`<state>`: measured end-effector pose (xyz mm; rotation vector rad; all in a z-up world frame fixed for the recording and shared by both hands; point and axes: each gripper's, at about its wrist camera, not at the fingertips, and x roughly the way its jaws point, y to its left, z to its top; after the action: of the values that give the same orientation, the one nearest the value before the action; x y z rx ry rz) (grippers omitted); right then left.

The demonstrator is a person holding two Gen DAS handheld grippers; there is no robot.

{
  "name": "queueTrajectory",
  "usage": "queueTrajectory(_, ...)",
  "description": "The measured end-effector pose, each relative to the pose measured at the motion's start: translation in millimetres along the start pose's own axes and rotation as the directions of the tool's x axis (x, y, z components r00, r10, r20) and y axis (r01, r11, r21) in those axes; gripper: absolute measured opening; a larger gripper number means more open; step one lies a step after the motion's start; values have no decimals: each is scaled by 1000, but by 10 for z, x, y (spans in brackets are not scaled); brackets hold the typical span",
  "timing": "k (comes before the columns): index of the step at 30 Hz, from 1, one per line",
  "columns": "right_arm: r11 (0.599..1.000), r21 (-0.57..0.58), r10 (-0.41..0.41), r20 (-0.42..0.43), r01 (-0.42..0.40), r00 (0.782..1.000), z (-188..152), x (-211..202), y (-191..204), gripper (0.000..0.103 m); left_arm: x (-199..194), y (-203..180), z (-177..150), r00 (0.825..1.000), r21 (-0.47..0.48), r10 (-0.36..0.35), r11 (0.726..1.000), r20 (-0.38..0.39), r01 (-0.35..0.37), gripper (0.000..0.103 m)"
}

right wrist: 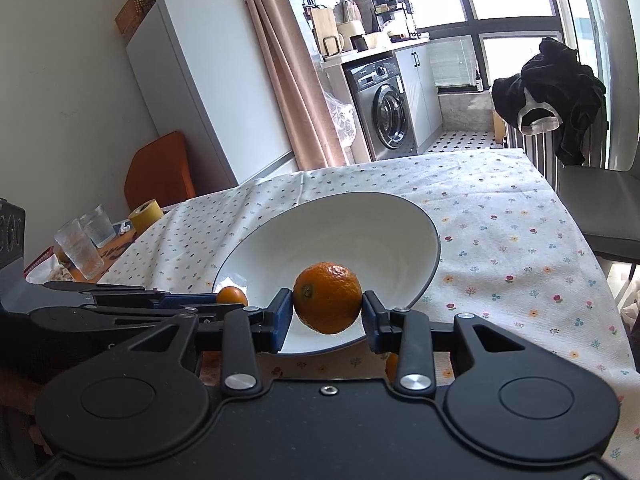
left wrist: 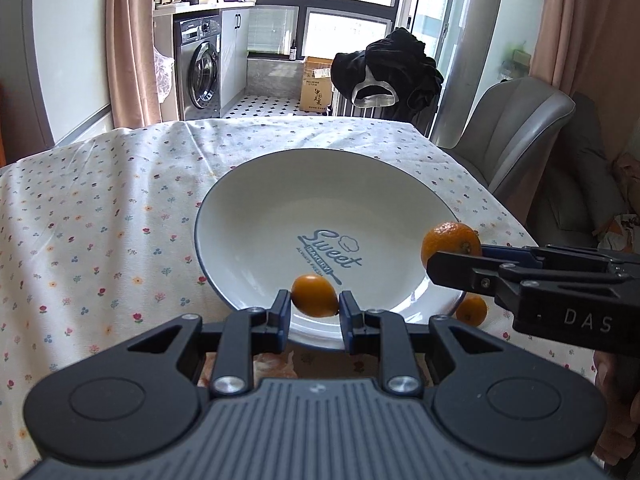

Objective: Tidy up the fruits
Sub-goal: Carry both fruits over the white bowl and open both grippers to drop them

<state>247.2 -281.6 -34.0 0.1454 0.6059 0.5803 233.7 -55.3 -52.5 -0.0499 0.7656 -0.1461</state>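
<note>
Holding a small orange (left wrist: 315,295), left claw (left wrist: 314,308) hangs over the plate (left wrist: 256,216) rim at 6 o'clock. Right claw (right wrist: 327,312) grips a bigger orange (right wrist: 327,298) over the rim at 4 o'clock. Third orange (left wrist: 472,310) sits on the counter (left wrist: 100,220) beside the plate.

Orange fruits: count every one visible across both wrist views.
3: a small fruit in the left gripper, a larger orange in the right gripper, one on the tablecloth beside the plate. More may be hidden.
</note>
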Motion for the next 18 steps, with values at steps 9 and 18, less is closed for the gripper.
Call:
queueTrajectory(9, 1000, -8, -24, -21, 24, 999, 37, 114, -42, 36, -42, 14, 24, 1000, -7, -2, 1000, -9, 1, 28)
queueTrajectory(18, 999, -18, -41, -42, 40, 998, 36, 184, -35, 36, -323, 113, 0, 999, -36, 35, 999, 30, -33, 36)
